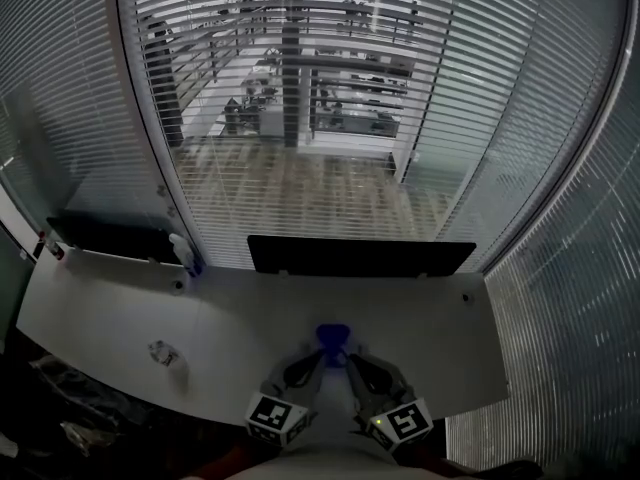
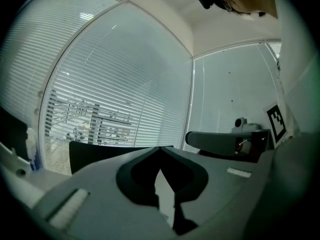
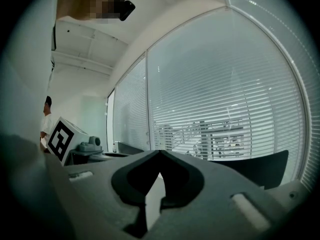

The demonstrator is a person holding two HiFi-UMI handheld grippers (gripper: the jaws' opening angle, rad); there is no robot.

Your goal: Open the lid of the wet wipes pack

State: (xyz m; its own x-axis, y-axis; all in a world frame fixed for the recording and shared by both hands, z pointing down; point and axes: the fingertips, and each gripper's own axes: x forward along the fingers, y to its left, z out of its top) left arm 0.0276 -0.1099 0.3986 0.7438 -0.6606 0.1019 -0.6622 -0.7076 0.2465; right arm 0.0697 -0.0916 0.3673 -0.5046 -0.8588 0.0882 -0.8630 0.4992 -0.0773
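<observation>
- The task looks not started: no view shows a lid lifted, and neither pair of tongs touches a pack.
- The left tongs (image 1: pixel 320 354) are pressed together. In the left gripper view the two jaws meet at their front and nothing is between them.
- The right tongs (image 1: pixel 347 357) are also pressed together and empty. In the right gripper view the jaws close to one point.
- Both grippers are low in the head view, near the person's body, side by side, with the tips pointing toward the window.
- What I take to be the wet wipes pack (image 1: pixel 165 353) lies on the white surface (image 1: pixel 440 338), to the left and well apart from both tongs. It is a small pale packet, a little shiny. It is too small to tell where the lid is or whether it is closed.
- A small blue thing (image 1: pixel 332 335) shows just beyond the tips of the tongs. I cannot tell what it is.
- In my judgement everything is left to do: to reach the pack, to hold it with one pair of tongs, and to lift the lid with the other.
</observation>
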